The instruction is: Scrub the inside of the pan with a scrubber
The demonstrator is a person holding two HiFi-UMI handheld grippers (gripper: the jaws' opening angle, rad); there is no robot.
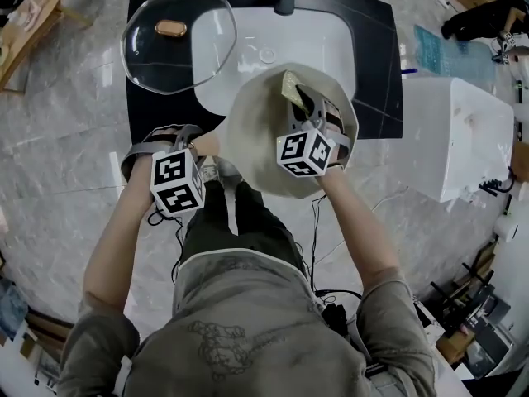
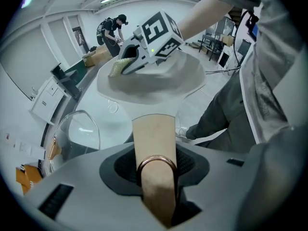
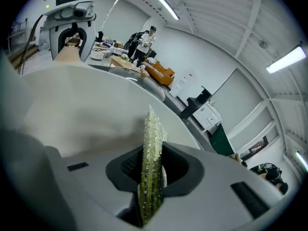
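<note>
Pan (image 1: 263, 151), one, pale cream, held above the near edge of the white sink (image 1: 216, 64) in the head view. Its handle is mostly hidden under the left gripper (image 1: 198, 157) and that gripper's marker cube (image 1: 176, 180). Scrubber (image 1: 291, 88), one, yellow-green, lies inside the pan near the far rim, with its lower part covered by the right gripper (image 1: 304, 110). Glass lid (image 1: 178, 40), one, brown knob, lies flat on the black counter (image 1: 376, 48) just left of the sink. White box-like unit (image 1: 463, 135), one, at right, kind not made out. Left gripper view: jaws clamped on the tan pan handle (image 2: 153, 138), one copper ring (image 2: 156, 163) at the grip, handle end cut off at the lower edge. The pan bowl is beyond, with the right gripper reaching in and the scrubber against the inner wall. One person (image 2: 113, 28) stands far behind, small. Right gripper view: jaws closed on the scrubber, seen edge-on as a thin glittery green strip with its lower end lost between the pads. Cream pan interior fills the left. Contact between scrubber and pan surface cannot be told here.
</note>
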